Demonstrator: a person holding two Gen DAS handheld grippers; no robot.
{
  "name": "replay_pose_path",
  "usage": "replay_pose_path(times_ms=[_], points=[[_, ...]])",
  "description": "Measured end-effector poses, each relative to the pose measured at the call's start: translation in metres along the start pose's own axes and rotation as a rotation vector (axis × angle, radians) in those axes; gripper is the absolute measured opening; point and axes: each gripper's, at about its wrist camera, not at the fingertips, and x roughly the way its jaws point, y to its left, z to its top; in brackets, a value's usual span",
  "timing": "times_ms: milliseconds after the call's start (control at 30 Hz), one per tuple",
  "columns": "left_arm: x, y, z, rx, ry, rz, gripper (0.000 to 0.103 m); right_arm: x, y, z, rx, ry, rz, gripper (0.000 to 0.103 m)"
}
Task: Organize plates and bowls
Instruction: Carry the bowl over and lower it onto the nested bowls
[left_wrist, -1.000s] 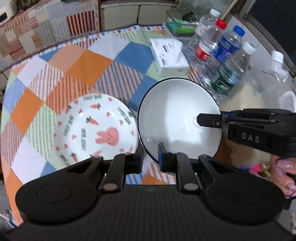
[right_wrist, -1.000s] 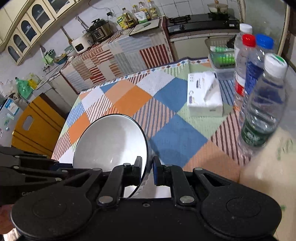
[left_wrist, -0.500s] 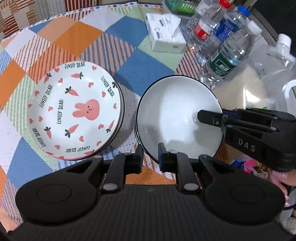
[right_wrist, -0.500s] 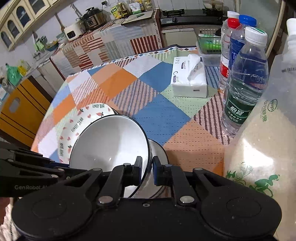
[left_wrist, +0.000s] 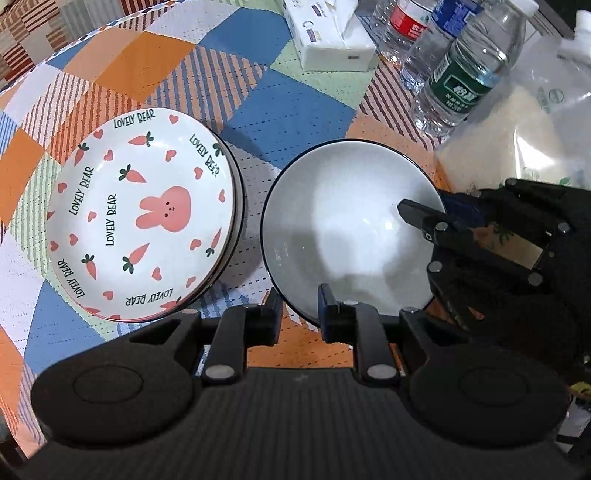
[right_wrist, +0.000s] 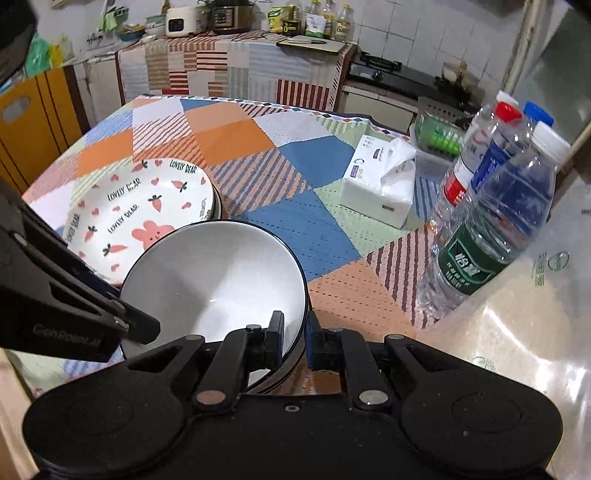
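A white bowl with a dark rim (left_wrist: 351, 229) (right_wrist: 218, 284) sits low over the checked tablecloth. My left gripper (left_wrist: 298, 310) is shut on its near rim. My right gripper (right_wrist: 294, 341) is shut on the rim at the bowl's right side; it also shows in the left wrist view (left_wrist: 436, 221). A second bowl seems to lie under it, its rim just visible below (right_wrist: 273, 380). To the left, a white plate with a pink rabbit and carrots (left_wrist: 144, 214) (right_wrist: 136, 218) tops a short stack of plates.
A tissue box (left_wrist: 328, 37) (right_wrist: 384, 181) lies beyond the bowl. Several water bottles (left_wrist: 465, 70) (right_wrist: 491, 229) stand to the right, beside a large clear bag of rice (left_wrist: 528, 129) (right_wrist: 517, 332). The table's left edge (left_wrist: 11, 88) drops off near the plates.
Both grippers have brought the bowl down and toward the table next to the plate stack. The views now look more steeply down, and the bowl sits lower and flatter.
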Motion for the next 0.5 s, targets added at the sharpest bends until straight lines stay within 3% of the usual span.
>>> replay_pose_path(times_ms=[200,500], points=[[0.005,0.002,-0.004,-0.019,-0.033,-0.005,0.018,0.005,0.005,-0.007,-0.057,-0.025,-0.041,0.016],[-0.017,0.014,-0.026,-0.039,-0.177,-0.057,0.023,-0.011,0.0,-0.021,-0.028,-0.119,-0.014,0.017]])
